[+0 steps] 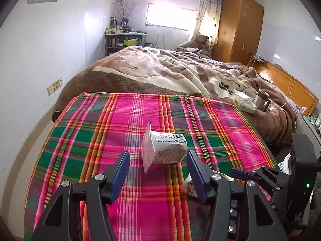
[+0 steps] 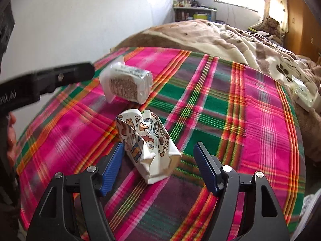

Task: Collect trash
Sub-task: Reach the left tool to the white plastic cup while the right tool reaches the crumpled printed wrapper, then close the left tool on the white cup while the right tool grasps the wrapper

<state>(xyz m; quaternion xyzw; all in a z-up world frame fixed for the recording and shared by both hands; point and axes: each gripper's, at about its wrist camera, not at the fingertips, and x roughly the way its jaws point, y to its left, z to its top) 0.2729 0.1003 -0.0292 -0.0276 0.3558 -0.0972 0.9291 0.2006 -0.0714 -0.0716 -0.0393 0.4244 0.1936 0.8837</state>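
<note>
- We take the plaid cloth [image 1: 140,190] as our landmark: both pieces of trash lie on its near part, close together.
- The plastic cup [image 1: 164,147] lies on its side on the cloth, just ahead of our left gripper [image 1: 158,172], its long axis running across the gap, flared rim toward the left pad.
- The left gripper's jaws stand apart and empty; neither pad touches the cup.
- The crumpled paper carton [image 2: 147,146] sits on the cloth nearer us than the cup, between the pads of our right gripper [image 2: 158,166], its long axis pointing away and slightly leftward.
- The right jaws are spread wide; whether the left pad touches the carton we cannot tell.
- We judge each hand is nearest its own item: left for the cup, right for the carton.
</note>
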